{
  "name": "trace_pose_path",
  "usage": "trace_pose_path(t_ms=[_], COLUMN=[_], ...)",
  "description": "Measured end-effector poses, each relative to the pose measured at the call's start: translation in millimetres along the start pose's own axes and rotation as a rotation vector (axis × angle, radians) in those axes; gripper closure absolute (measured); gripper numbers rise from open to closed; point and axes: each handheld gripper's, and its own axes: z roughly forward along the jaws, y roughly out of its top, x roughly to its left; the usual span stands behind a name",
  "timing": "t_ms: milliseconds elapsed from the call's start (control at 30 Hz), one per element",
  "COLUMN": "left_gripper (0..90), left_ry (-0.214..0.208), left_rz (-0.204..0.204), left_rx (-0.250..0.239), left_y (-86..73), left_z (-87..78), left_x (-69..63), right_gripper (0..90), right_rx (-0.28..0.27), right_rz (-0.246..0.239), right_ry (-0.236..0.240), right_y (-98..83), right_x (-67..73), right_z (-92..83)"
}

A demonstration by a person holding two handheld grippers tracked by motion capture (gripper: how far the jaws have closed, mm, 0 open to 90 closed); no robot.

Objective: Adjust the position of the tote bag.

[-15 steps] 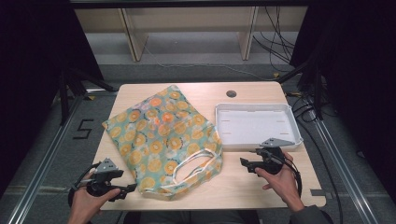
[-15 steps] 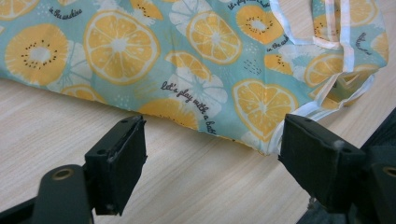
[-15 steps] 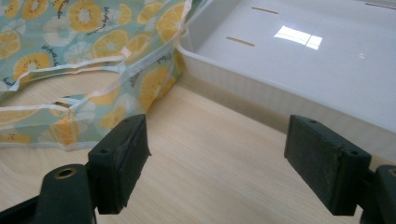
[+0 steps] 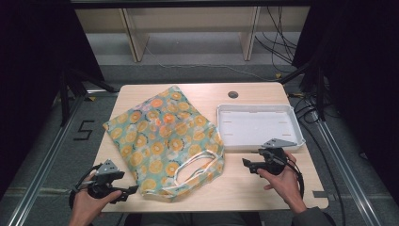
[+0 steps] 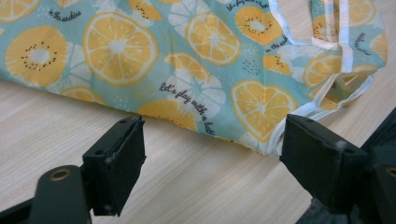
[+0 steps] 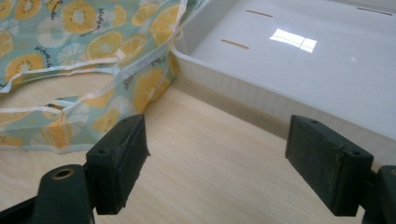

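This looks like a lab or test room set up for recording. A small wooden bench (image 4: 263, 188) with a cable hole (image 4: 233, 94) stands on grey carpet (image 4: 197, 75), boxed in by metal rails (image 4: 42, 174) on the floor. Black curtains (image 4: 28, 70) hang at both sides, and loose cables (image 4: 277, 28) run along the far wall under a pale shelf unit (image 4: 188, 19). A taped figure "5" (image 4: 83, 130) marks the floor beside the bench.

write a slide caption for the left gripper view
Open left gripper over the wooden table, facing the edge of a citrus-print tote bag.
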Motion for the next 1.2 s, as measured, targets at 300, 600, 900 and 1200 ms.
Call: trace_pose_path(t_ms=[300,600,900,1200], left_gripper=[18.9,22.2,42.0,68.1], left_ry=[-0.023,-0.031,-0.045,-0.061], left_rz=[0.007,0.050,0.142,0.270], left_rx=[-0.023,-0.003,0.060,0.150], left_y=[0.9,0.7,3.0,9.5], left_z=[-4.8,4.8,18.9,27.5], left_x=[-10.5,-20.6,-31.6,-34.9], right_gripper=[21.5,21.5,21.4,22.2], right_rx=[-0.005,0.002,-0.013,0.004], right_rz=[-0.017,-0.016,-0.038,-0.008], right_ry=[-0.002,-0.001,0.003,-0.002], right_y=[0.7,0.9,1.7,2.3], right_x=[0.4,2.5,1.9,5.2], right_z=[0.8,1.3,3.1,4.1])
